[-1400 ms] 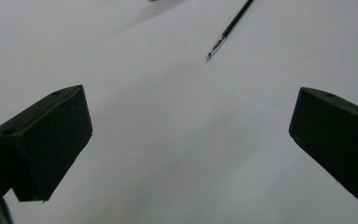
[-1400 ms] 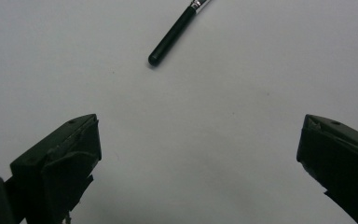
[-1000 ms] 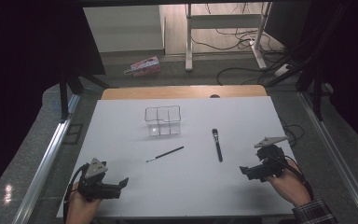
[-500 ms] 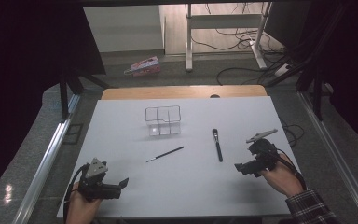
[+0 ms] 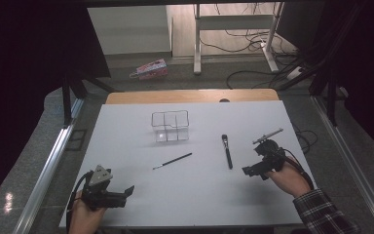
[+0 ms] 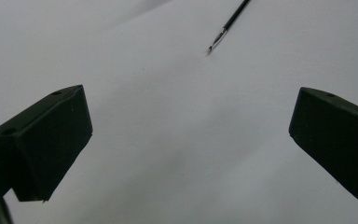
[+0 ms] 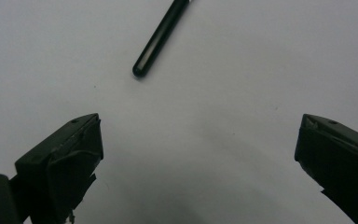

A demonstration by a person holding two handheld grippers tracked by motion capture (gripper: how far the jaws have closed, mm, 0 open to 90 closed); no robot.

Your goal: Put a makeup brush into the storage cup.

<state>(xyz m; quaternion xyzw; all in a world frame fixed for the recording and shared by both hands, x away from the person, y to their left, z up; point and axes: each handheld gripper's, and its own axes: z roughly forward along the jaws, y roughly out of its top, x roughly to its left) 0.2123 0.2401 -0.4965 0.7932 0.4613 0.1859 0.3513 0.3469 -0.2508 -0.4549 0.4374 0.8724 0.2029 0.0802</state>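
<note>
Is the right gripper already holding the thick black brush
No, the right gripper is open and empty, and the thick black brush lies on the white table ahead of its jaws.

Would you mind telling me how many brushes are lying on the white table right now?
2. A thick black makeup brush lies just left of the right gripper; a thin brush lies near the table's middle, in front of the clear organizer. None seems hidden.
</note>
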